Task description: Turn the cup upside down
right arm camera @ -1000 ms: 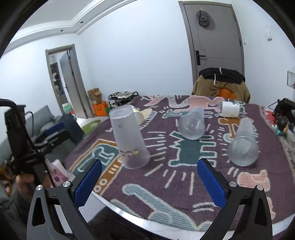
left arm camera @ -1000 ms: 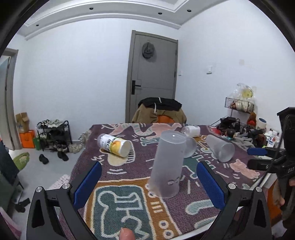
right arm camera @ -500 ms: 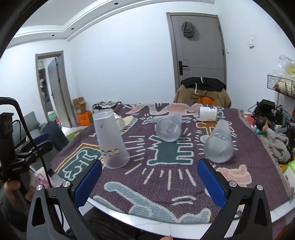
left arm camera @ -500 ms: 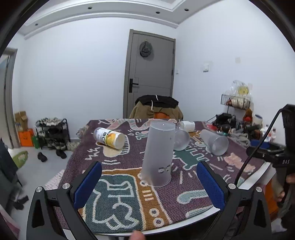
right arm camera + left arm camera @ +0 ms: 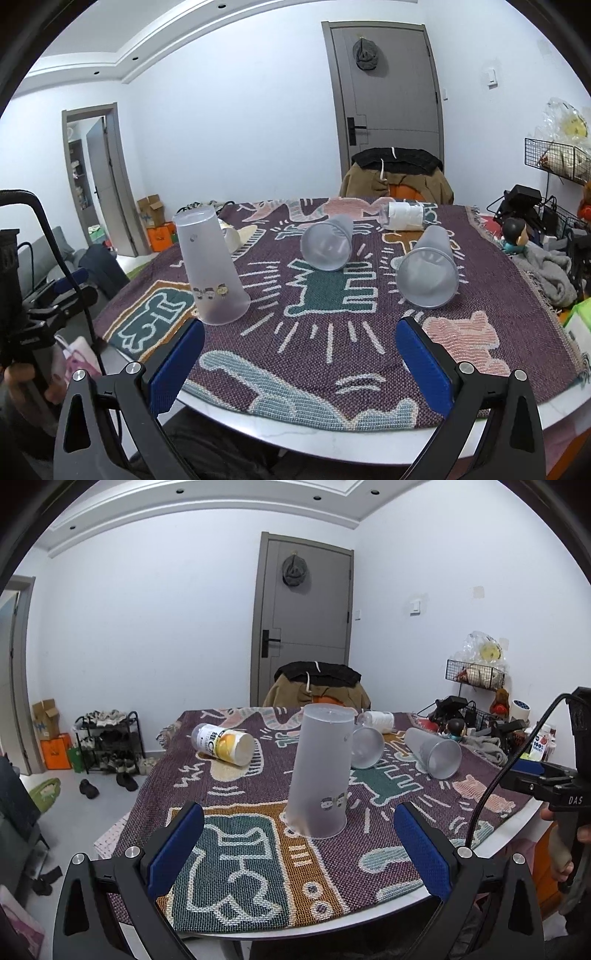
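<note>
A tall frosted plastic cup (image 5: 321,771) stands upside down, mouth on the patterned cloth, also in the right wrist view (image 5: 212,266). Two more frosted cups lie on their sides: one in the middle (image 5: 327,243) and one to the right (image 5: 428,273), also in the left wrist view (image 5: 365,747) (image 5: 434,751). My left gripper (image 5: 297,843) is open and empty, in front of the upright cup near the table's edge. My right gripper (image 5: 299,363) is open and empty, over the table's front edge, apart from all cups.
A yellow-labelled bottle (image 5: 225,744) and a white-labelled bottle (image 5: 402,216) lie on the cloth-covered table (image 5: 332,439). A chair with a coat (image 5: 397,177) stands behind it. Clutter and a wire rack (image 5: 554,158) are at right. A shoe rack (image 5: 107,742) stands at left.
Both grippers have drawn back from the table and away from the upside-down cup, which stands unmoved. Both stay open.
</note>
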A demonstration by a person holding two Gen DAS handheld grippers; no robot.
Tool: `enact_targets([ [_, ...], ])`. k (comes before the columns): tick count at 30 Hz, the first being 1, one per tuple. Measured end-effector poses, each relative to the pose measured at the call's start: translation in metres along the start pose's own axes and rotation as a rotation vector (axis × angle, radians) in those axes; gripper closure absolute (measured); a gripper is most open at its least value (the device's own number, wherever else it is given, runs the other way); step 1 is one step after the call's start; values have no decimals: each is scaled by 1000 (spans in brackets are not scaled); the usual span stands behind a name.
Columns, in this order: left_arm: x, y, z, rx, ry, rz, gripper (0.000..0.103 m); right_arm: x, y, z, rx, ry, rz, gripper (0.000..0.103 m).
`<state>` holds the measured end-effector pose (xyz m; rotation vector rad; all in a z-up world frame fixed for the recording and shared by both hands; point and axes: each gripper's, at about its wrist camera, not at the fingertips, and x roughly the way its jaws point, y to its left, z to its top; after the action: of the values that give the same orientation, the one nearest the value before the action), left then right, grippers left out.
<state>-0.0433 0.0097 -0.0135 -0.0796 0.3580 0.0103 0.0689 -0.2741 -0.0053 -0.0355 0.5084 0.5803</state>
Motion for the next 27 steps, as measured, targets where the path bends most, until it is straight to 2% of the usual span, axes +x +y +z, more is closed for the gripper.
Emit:
enact_targets([
  [27,0,4,-1,-8,-8,14,0,3,-1,1,14,-3,-3,0],
])
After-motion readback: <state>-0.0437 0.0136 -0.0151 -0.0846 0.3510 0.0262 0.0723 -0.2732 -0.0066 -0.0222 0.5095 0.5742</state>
